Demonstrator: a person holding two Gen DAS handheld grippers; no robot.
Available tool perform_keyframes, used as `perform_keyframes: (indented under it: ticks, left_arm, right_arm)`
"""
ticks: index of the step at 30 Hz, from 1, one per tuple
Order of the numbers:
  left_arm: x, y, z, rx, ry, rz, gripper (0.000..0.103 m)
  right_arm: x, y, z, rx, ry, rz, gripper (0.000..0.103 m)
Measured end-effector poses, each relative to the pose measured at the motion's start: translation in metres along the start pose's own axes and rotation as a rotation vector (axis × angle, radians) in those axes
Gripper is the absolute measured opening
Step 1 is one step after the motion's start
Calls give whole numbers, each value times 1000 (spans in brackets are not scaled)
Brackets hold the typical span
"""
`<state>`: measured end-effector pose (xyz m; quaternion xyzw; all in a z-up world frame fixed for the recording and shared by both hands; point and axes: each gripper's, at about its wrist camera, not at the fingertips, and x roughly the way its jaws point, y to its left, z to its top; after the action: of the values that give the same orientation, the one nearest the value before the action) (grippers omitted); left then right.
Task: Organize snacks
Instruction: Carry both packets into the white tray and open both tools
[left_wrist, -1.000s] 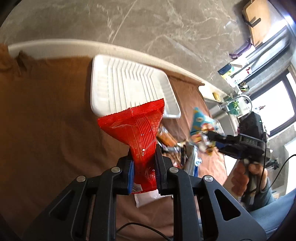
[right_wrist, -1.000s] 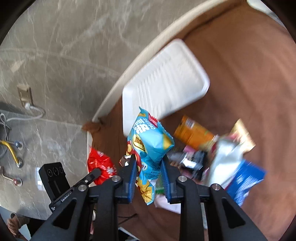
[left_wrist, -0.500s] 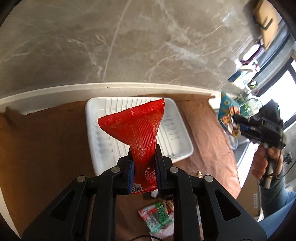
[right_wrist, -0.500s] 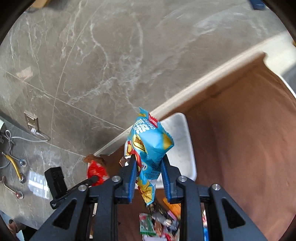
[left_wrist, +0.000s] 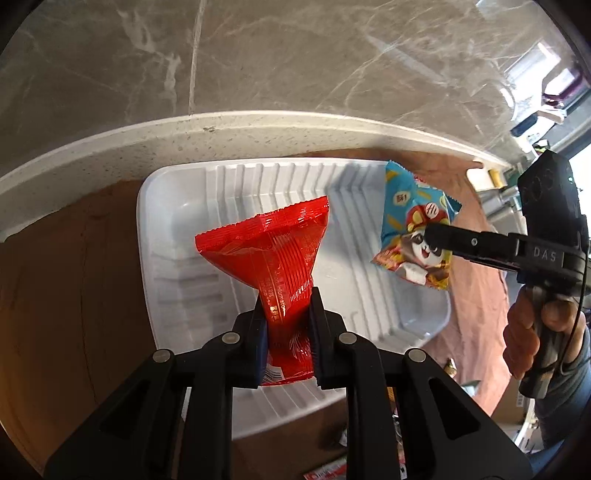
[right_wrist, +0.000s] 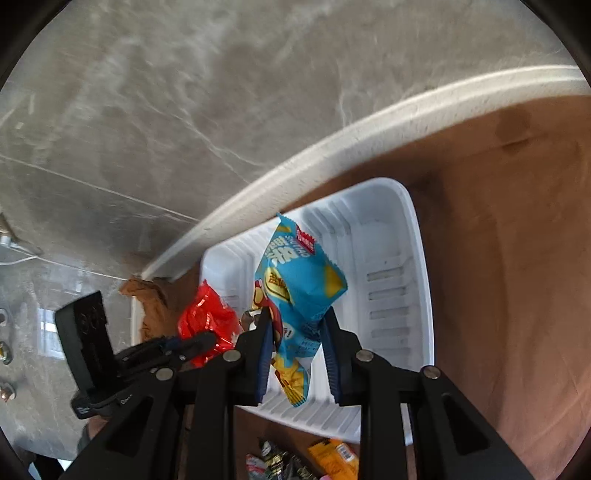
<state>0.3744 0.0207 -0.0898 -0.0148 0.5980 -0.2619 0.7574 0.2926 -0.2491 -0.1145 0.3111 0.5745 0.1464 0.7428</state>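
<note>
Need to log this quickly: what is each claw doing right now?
Left claw: closed on the red snack packet.
Right claw: closed on the blue snack packet.

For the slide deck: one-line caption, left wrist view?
Left tool holds red packet over white tray; right tool brings blue packet.

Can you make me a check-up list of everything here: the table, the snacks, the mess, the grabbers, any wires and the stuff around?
Surface: brown cloth over a white-edged counter.
Job's things: white tray, nothing lying in it; red packet and blue packet held above it.
Clutter: loose snack packets on the cloth beside the tray.
Grippers: left gripper shut on the red packet; right gripper shut on the blue packet.
Cables: thin black cable at the person's hand.
Surroundings: grey marble wall; window at the right.
</note>
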Motion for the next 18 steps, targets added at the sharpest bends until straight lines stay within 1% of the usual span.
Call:
perform_keyframes:
  ticks: [4, 8, 13, 15, 18]
  left_arm:
    - [15, 4, 2, -5, 20, 24, 17]
    - [24, 5, 4, -11, 19, 28, 18]
    - [26, 6, 5, -15, 14, 37, 19]
    - [26, 6, 4, -13, 13, 39, 19]
    - [24, 5, 4, -12, 12, 41, 19]
  right_arm:
    - [16, -3, 3, -11, 30, -35, 27]
    - [25, -8, 1, 3, 47, -45, 27]
    - [31, -8, -3, -1, 51, -54, 28]
    - [40, 1, -1, -4, 50, -55, 28]
    - [41, 1, -2, -8, 48, -57, 28]
